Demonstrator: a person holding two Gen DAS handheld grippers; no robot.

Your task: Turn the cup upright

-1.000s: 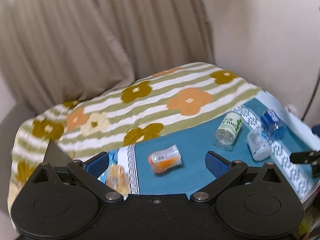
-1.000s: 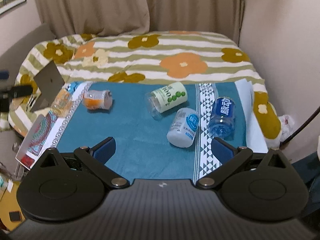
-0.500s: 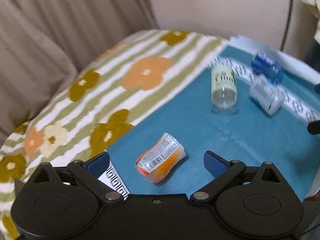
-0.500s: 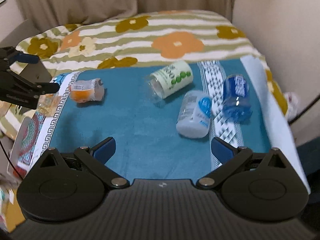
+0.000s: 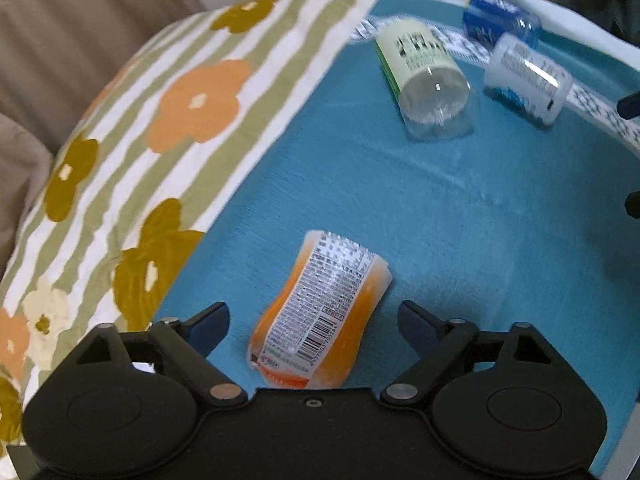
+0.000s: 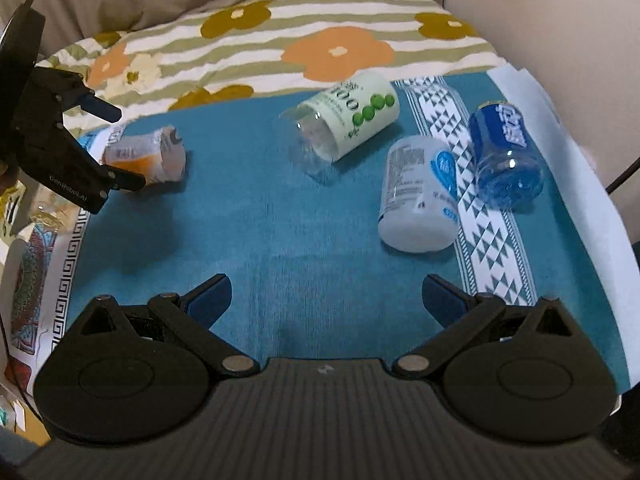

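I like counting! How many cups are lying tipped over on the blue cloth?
4: orange cup at the left gripper, green-dotted cup mid-cloth, white cup and blue cup rightward.

1. We see bare teal cloth (image 6: 248,232) across the centre and lower middle of the right wrist view, open for passage.
2. Right of centre, the green-label cup (image 6: 352,116), white cup (image 6: 416,196) and blue cup (image 6: 504,156) crowd together.
3. At left, the orange cup (image 6: 156,156) lies between the left gripper's (image 6: 116,144) spread fingers.

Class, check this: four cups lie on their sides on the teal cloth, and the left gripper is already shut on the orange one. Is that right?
Not quite. The left gripper is open, its fingers either side of the orange cup without touching, as the left wrist view shows. All four cups do lie on their sides on the teal cloth.
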